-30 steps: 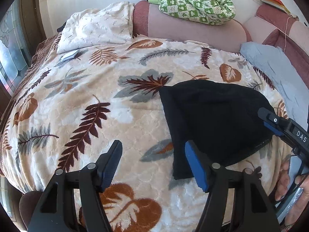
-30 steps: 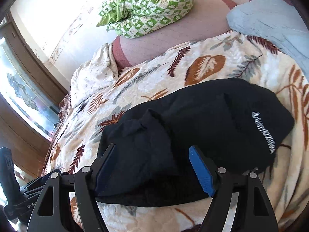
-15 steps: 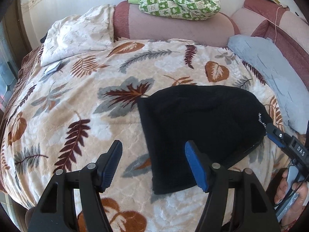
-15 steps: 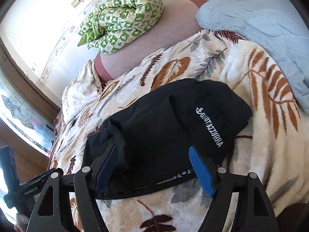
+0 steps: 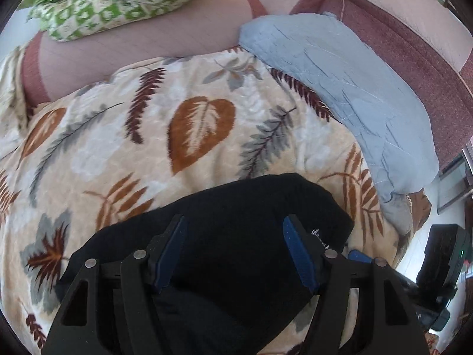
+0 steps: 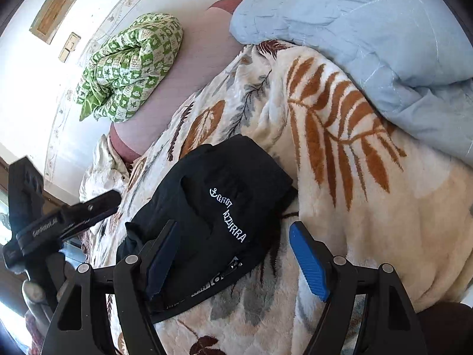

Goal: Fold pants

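Observation:
The black pants [image 5: 236,207] lie folded into a compact bundle on the leaf-patterned blanket [image 5: 118,148]. White lettering [image 6: 227,216] shows on their top layer. My left gripper [image 5: 235,251] hangs open right over the bundle, both blue pads above the cloth and not pressing it. My right gripper [image 6: 235,254] is open too. Its left finger is over the waistband end of the pants [image 6: 212,207] and its right finger over bare blanket. From the right wrist view the left gripper [image 6: 59,216] shows at the left edge.
A light blue quilt [image 5: 340,82] lies along the right side of the bed, close to the pants. A green checked quilt [image 6: 130,68] sits on the pink headboard bolster [image 5: 165,38]. A white pillow [image 6: 100,168] is further left. The bed's edge and floor [image 5: 443,189] are at right.
My left gripper has swept right and rolled, from beside the pants to directly above them. My right gripper has shifted toward the bundle's lettered end and rolled. The pants stay put.

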`<state>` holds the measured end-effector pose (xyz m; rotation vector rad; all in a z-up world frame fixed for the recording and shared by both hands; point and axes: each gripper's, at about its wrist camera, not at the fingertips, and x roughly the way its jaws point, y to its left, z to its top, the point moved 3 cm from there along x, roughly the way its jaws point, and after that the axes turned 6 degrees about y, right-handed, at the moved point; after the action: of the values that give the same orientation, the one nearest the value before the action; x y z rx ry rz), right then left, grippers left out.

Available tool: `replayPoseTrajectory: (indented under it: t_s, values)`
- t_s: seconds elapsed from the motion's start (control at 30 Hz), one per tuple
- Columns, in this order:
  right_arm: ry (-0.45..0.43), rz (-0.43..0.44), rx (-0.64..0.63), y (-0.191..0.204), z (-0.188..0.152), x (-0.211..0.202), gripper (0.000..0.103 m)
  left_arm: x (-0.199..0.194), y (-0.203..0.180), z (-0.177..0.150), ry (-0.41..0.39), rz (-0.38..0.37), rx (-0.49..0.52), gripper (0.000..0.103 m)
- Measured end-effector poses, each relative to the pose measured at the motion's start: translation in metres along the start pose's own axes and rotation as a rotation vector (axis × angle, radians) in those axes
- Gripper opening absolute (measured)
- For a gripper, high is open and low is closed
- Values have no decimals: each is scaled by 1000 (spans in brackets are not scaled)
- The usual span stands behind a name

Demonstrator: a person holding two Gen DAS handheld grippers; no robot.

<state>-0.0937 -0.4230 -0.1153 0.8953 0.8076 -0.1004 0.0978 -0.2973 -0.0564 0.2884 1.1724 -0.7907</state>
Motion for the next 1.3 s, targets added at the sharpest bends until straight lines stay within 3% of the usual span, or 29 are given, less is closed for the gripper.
replayPoseTrajectory:
  t_s: [0.23,0.47,0.7,0.77,0.83,0.93,1.0,1.1,1.3]
  values:
    - [13,37,16,-10,1,16,81,63,-34,39,115,-91,120,67]
    - [41,16,9,-4,11,33,81,112,-35,59,230,-161,117,67]
    - [18,-28,42,-7,13,39,81,144,-64,59,307,-115,228,67]
    - [6,-41,42,-5,13,41,81,147,-74,53,301,-51,290,67]
    - [-9,-50,24,-3,11,40,80,146,-83,48,283,3,352,48]
    - [-49,-68,40,-5,4,28,79,134,-86,48,258,-24,357,28]
    - [-70,-81,43,-5,-3,19,79,128,-81,51,244,-41,339,21]
    - [-79,-102,31,-3,-7,19,79,120,-73,55,227,-87,298,20]
    - [-90,-13,99,-13,13,30,82,104,-67,53,201,-129,280,19]
